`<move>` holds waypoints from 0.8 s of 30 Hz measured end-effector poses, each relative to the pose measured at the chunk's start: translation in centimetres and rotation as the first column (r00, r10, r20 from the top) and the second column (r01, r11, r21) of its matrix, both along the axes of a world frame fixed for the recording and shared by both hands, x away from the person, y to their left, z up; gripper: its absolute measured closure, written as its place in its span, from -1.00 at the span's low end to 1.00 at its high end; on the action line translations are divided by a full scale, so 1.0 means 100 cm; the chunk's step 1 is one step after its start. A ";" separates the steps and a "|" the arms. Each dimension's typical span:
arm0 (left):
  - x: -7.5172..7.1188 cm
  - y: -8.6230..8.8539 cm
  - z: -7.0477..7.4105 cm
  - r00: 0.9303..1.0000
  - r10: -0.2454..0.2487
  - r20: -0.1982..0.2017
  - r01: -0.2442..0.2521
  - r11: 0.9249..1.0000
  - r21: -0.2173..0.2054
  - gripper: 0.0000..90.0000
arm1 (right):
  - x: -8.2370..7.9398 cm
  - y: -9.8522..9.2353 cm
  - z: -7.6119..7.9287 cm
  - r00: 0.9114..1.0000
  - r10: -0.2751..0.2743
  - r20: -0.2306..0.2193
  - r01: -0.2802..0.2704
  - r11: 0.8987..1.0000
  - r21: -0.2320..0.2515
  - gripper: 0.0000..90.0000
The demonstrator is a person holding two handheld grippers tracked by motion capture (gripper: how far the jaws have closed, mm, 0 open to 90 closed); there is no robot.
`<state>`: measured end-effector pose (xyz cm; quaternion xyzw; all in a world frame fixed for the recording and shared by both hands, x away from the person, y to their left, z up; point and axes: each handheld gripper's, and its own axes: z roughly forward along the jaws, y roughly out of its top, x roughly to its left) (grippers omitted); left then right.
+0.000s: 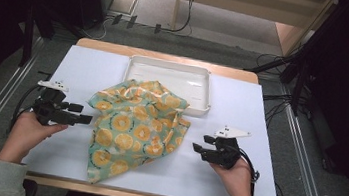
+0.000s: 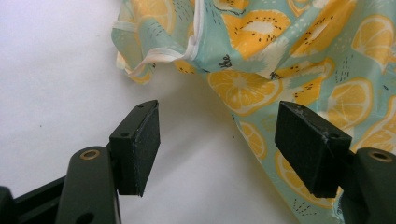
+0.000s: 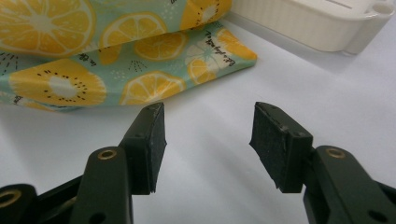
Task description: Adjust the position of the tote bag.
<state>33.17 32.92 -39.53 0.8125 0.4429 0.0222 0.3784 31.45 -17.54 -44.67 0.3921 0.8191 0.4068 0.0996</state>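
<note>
1. Both grippers, left point(image 1: 87, 114) and right point(image 1: 197, 148), stand with jaws wide apart and hold nothing.
2. Cloth point(image 1: 134, 126), centre frame in the high view, lies crumpled on the white table point(image 1: 240, 121): mint green, orange-slice print.
3. Its upper edge laps the tray point(image 1: 199, 88).

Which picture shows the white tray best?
The high view: the whole white tray shows, with the orange-print cloth over its near left corner. The right gripper view catches one corner and side wall.
</note>
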 end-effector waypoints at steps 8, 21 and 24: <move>0.000 -0.001 0.000 1.000 0.000 -0.004 0.000 1.000 0.001 -0.30 | 0.000 0.001 -0.001 1.000 0.002 -0.007 -0.002 1.000 -0.001 0.01; -0.001 -0.002 0.000 1.000 -0.008 -0.014 0.008 1.000 -0.004 -0.29 | 0.001 0.001 -0.001 1.000 0.009 -0.007 -0.009 1.000 0.001 -0.01; -0.001 0.000 0.002 1.000 -0.006 -0.012 0.006 1.000 -0.016 -0.29 | 0.000 0.001 -0.001 1.000 0.010 -0.008 -0.010 1.000 -0.003 -0.01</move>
